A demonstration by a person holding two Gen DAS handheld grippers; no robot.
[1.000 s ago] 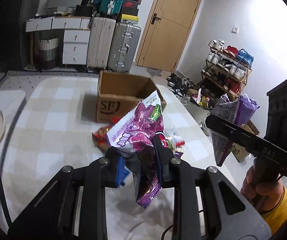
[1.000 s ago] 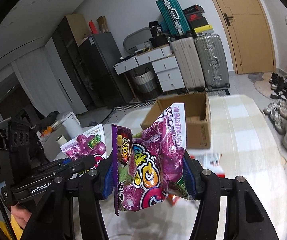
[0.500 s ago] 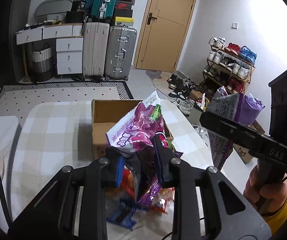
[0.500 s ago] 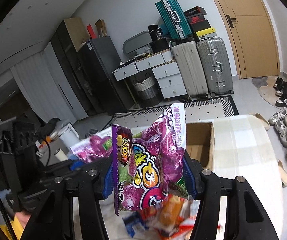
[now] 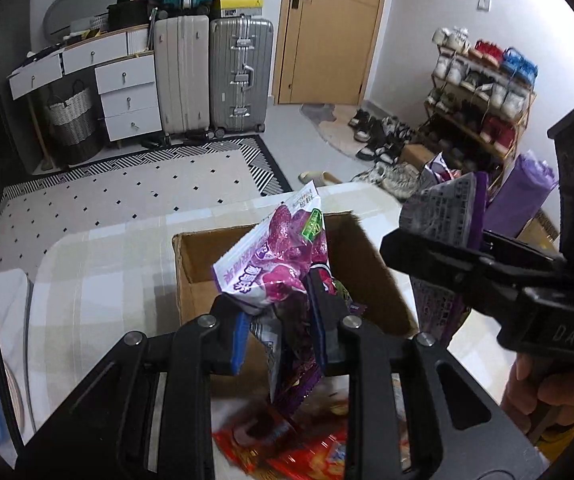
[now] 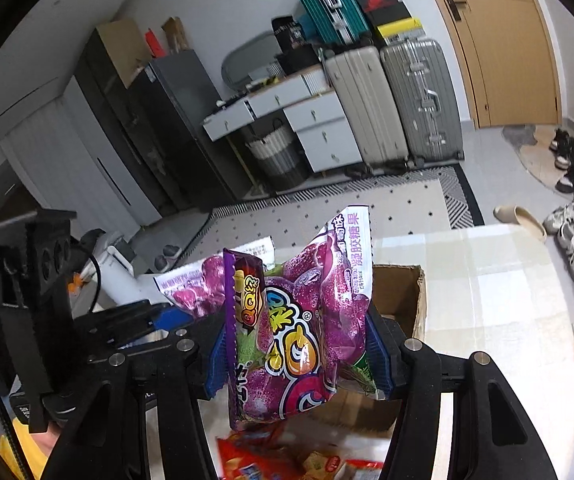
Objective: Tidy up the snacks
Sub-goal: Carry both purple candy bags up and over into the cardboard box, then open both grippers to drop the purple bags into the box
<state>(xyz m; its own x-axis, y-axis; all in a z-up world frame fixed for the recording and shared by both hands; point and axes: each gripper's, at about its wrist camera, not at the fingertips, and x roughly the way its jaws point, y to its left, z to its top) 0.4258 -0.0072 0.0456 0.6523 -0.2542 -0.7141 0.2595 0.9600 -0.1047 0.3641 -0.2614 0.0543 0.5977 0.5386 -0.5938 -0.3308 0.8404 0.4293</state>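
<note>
Purple candy bag (image 6: 299,332) upright in right tongs (image 6: 295,354)

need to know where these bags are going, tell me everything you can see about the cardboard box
The brown corrugated cardboard box stands upright on the pale checked tablecloth, its top open and flaps not folded over. The inner walls look plain, worn and slightly dented at the rim. How full it is cannot be told: the purple grape candy bag clamped in the left gripper hides most of the inside. Loose red snack packets lie on the table by its near wall. In the right wrist view its far corner shows behind the second purple bag.
</note>
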